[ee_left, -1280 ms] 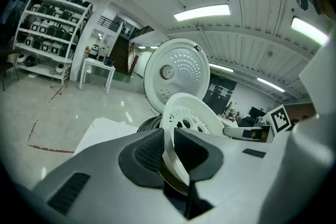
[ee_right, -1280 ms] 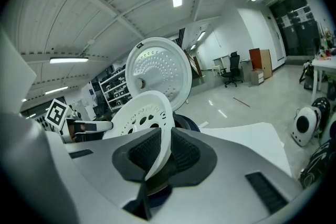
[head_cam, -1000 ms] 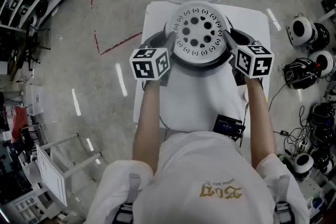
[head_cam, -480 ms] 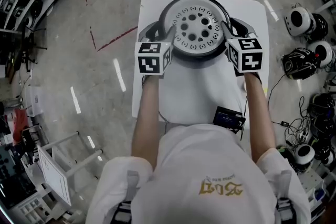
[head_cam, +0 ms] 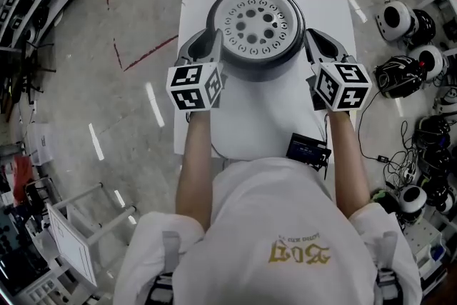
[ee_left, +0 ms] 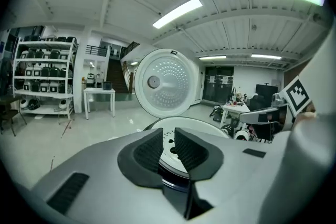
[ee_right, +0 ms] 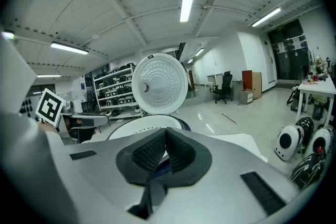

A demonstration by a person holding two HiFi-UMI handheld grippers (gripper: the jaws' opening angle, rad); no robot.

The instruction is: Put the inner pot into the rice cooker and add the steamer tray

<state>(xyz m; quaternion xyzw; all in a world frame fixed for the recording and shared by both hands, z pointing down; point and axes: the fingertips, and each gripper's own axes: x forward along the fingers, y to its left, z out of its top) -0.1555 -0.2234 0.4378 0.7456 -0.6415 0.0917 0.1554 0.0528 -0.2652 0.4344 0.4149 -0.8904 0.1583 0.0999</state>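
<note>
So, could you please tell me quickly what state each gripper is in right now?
Left gripper: slightly open, jaws just been closing, nothing between them.
Right gripper: shut, holding nothing.

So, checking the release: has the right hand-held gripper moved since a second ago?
Yes. The right hand-held gripper has drawn back from the rice cooker toward the person, clear of the steamer tray; its jaws have just closed, empty.
</note>
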